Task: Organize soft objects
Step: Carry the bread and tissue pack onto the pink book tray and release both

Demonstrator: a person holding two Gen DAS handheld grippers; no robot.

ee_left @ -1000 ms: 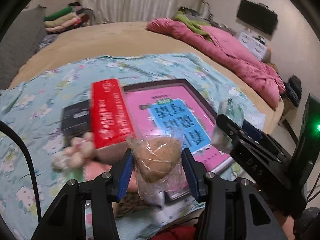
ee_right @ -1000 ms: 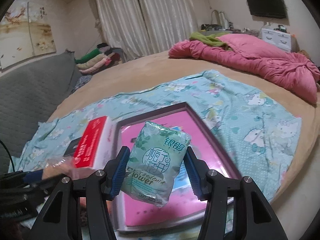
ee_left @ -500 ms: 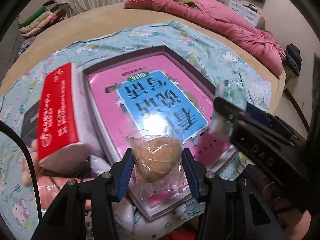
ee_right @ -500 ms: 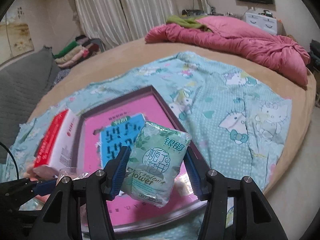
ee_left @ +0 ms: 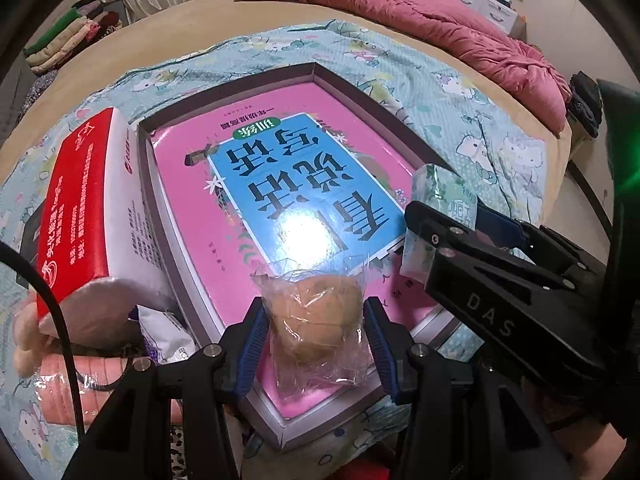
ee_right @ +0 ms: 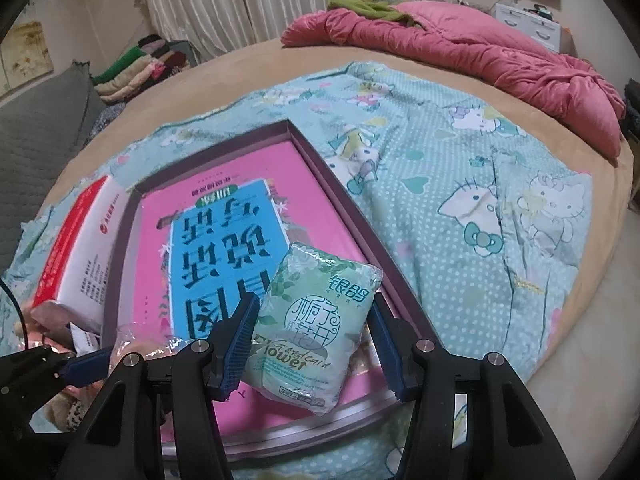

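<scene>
Tissue pack (ee_right: 316, 328): we see a green soft pack with a flower print, its long axis running from low near us up and away, a little tilted to the right. The printed face looks toward the right wrist camera. It hangs above the near right part of the box.
Right gripper (ee_right: 312, 344): we hold it pointing steeply down over the box; its two blue pads press the long sides of the tissue pack, so it is clamped on the pack.
Bagged bun (ee_left: 316, 316): a round brown soft thing inside a clear plastic bag. The bag is longer than wide, its loose open end points up and away from us. It hangs above the near edge of the box.
Left gripper (ee_left: 316, 340): it also points steeply down; the blue pads squeeze the bag from left and right, so it grips the bagged bun.
Box (ee_left: 332, 84): a flat open box with a dark rim, lying on the blanket, a pink and blue book (ee_left: 288, 184) inside it.
Red and white carton (ee_left: 80, 208): it lies just beside the left wall of the box.
Blanket (ee_right: 480, 184): light blue with cartoon cats, spread on a round bed.
Pink quilt (ee_right: 460, 52): bunched at the far side of the bed, well apart from the box.
</scene>
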